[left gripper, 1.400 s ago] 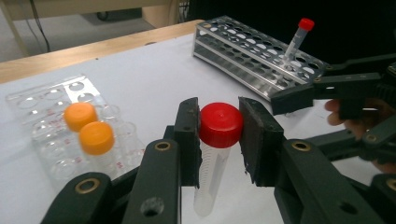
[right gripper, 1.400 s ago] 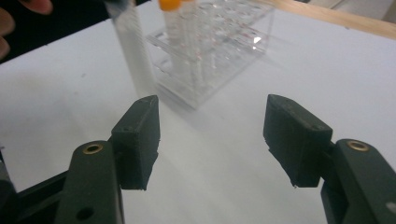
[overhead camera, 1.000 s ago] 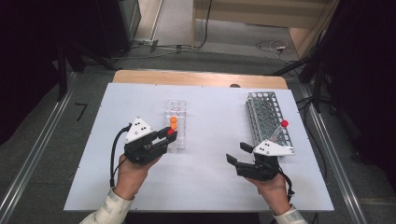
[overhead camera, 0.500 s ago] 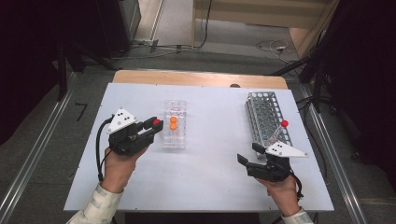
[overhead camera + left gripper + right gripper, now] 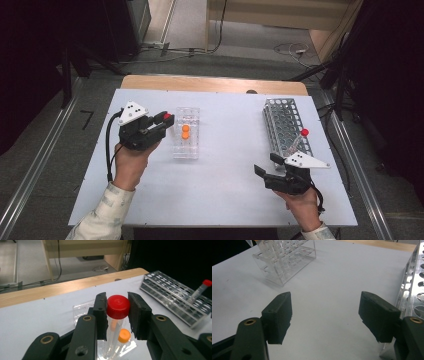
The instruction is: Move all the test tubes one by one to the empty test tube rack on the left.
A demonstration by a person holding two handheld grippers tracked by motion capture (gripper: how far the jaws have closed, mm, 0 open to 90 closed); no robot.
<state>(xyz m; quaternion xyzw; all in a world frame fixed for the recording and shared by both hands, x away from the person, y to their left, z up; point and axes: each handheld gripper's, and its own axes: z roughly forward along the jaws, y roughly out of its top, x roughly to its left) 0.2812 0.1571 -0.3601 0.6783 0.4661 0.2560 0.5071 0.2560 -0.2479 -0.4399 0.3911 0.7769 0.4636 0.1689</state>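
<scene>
Left gripper (image 5: 167,119), clamped on red-capped tube (image 5: 118,307), has lifted it from clear rack (image 5: 186,149); right gripper (image 5: 264,167) gapes empty, transfer pending.

No legible text, label, brand or number on any surface in the three views. The tube with the red cap (image 5: 118,306) carries faint graduation marks down its clear wall (too small and blurred to read any figure). Both racks and the table bear no readable markings.

Red-capped tube (image 5: 118,307), orange caps (image 5: 185,131) – clear rack (image 5: 186,150), silver metal rack (image 5: 285,122) – white table (image 5: 225,175).
</scene>
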